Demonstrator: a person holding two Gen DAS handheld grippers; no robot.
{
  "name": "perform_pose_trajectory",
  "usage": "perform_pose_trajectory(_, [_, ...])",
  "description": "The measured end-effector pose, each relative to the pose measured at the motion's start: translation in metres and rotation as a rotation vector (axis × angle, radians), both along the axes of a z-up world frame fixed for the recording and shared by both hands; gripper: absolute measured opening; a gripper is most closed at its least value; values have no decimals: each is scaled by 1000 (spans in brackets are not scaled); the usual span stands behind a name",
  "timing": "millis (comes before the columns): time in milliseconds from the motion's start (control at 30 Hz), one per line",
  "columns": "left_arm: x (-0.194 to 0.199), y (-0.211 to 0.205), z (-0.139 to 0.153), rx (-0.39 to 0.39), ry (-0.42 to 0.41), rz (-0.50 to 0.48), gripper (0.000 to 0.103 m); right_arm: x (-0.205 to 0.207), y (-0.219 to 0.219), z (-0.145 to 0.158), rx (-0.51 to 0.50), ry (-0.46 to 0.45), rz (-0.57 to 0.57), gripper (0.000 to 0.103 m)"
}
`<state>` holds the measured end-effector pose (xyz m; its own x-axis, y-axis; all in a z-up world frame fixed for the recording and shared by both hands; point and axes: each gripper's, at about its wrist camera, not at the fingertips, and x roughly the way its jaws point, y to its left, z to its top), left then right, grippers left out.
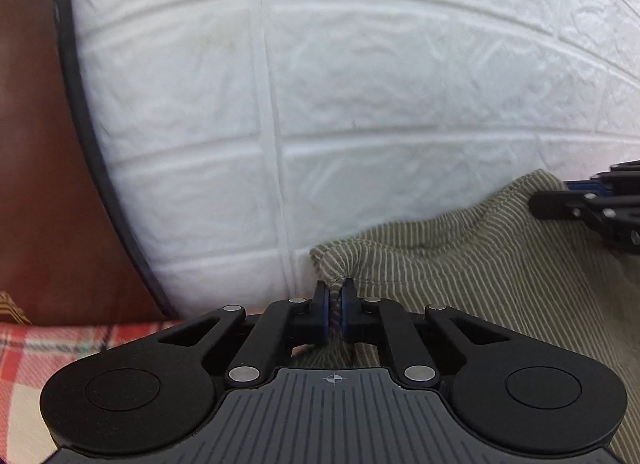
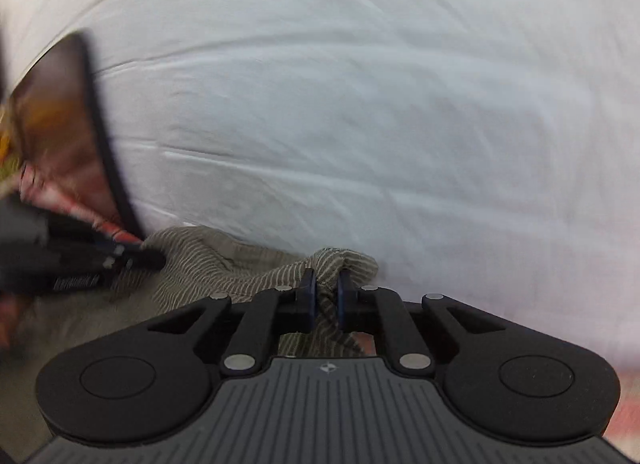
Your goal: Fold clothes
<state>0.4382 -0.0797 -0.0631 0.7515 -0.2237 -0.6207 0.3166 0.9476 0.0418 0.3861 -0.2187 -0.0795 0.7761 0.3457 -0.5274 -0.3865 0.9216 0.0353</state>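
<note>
An olive garment with thin pale stripes (image 1: 460, 264) lies spread toward the right in the left wrist view. My left gripper (image 1: 335, 290) is shut on a bunched corner of that striped garment, the cloth pinched between its blue pads. In the right wrist view the same striped garment (image 2: 224, 264) stretches leftward. My right gripper (image 2: 326, 278) is shut on another bunched corner of it. The right gripper (image 1: 592, 208) shows at the right edge of the left wrist view, the left gripper (image 2: 120, 256), blurred, at the left of the right wrist view.
A white brick-pattern wall (image 1: 360, 104) fills the background close ahead. A brown wooden board with a dark edge (image 1: 44, 184) stands at the left. Red, white and teal plaid cloth (image 1: 52, 348) covers the surface under the garment.
</note>
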Motion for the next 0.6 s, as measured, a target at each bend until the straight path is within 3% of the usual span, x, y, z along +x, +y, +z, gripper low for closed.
perform_pose_trajectory(67, [6, 1, 0, -12, 6, 26, 0, -4, 9, 3, -56, -72, 25, 10])
perform_pose_trajectory(233, [18, -8, -17, 43, 45, 33, 2, 18, 6, -18, -74, 13, -8, 11])
perform_pose_trajectory(267, [19, -11, -23, 59, 57, 31, 7, 21, 6, -26, -86, 44, -15, 13])
perform_pose_trajectory(367, [19, -10, -23, 79, 52, 39, 44, 27, 2, -34, -65, 106, -35, 20])
perform_pose_trajectory(400, [19, -2, -18, 56, 66, 35, 52, 27, -2, -29, -48, 108, -40, 28])
perform_pose_trajectory(467, [17, 15, -4, 0, 83, 33, 56, 23, -19, -13, 4, 100, -59, 44])
perform_pose_trajectory(533, [9, 38, 13, -64, 76, 43, 61, 14, -46, 5, 101, 95, -64, 47])
perform_pose_trajectory(600, [-2, 60, 26, -66, 48, 72, 60, 2, -74, 18, 161, 101, -83, 47])
